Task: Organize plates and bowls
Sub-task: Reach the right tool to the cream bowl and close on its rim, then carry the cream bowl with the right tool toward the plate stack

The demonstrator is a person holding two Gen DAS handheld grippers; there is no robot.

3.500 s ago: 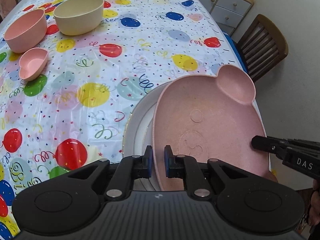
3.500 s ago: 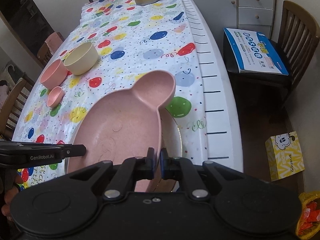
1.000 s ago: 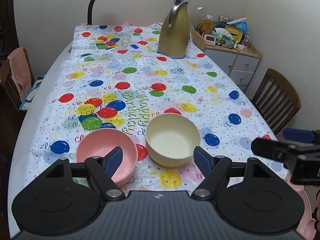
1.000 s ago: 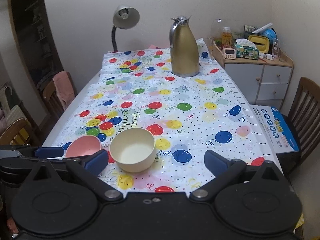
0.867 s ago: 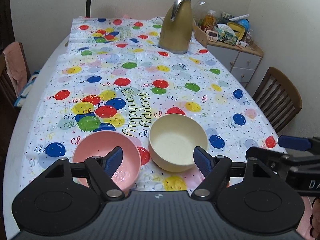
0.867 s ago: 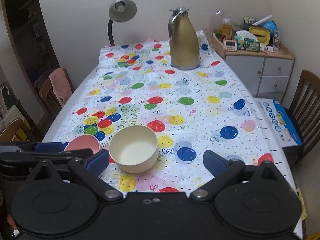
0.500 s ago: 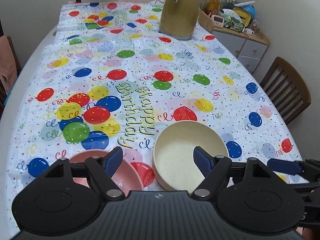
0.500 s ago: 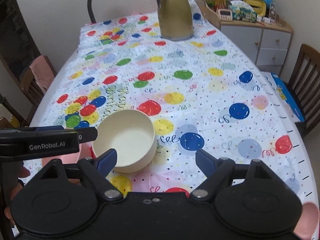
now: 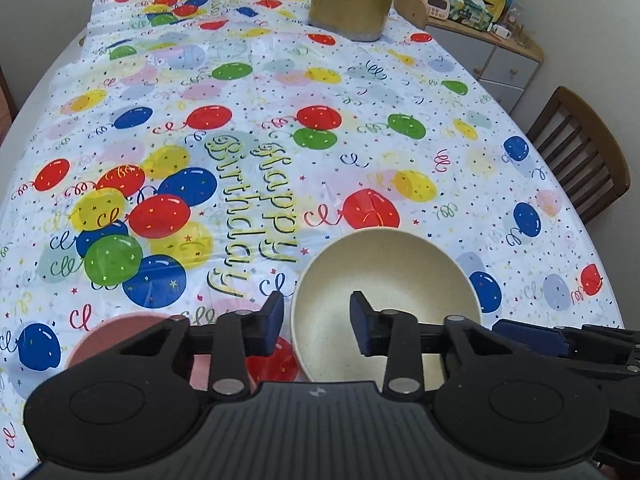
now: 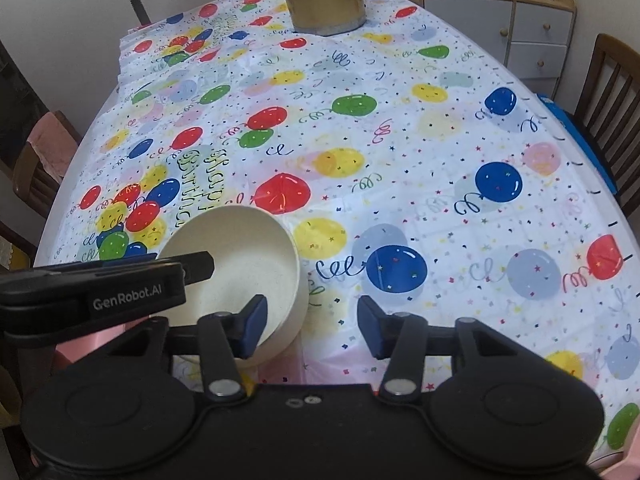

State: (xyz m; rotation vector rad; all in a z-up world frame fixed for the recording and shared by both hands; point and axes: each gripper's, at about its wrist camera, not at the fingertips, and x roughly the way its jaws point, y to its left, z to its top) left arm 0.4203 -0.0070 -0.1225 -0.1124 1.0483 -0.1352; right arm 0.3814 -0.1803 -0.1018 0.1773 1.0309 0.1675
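A cream bowl (image 9: pixel 384 300) (image 10: pixel 236 256) stands upright on the balloon tablecloth. My left gripper (image 9: pixel 318 316) straddles its left rim, one finger outside and one inside. The jaws are closing, and a gap still shows between pads and rim. My right gripper (image 10: pixel 312 320) straddles the bowl's right wall in the same way, also closing, pads clear of it. Each gripper shows in the other's view: the left gripper (image 10: pixel 192 268) and the right gripper (image 9: pixel 532 334). A pink bowl (image 9: pixel 112 340) sits left of the cream one, mostly hidden by my left gripper.
A gold jug (image 9: pixel 348 4) (image 10: pixel 324 0) stands at the table's far end. Wooden chairs (image 9: pixel 580 160) (image 10: pixel 612 100) flank the right side and another chair (image 10: pixel 36 160) the left. A drawer cabinet (image 10: pixel 532 32) is at the back right. A pink plate edge (image 10: pixel 632 452) shows at bottom right.
Both grippers have come down and forward onto the cream bowl. Their jaws have narrowed from wide open. Each now has a side of the bowl's rim between its fingers.
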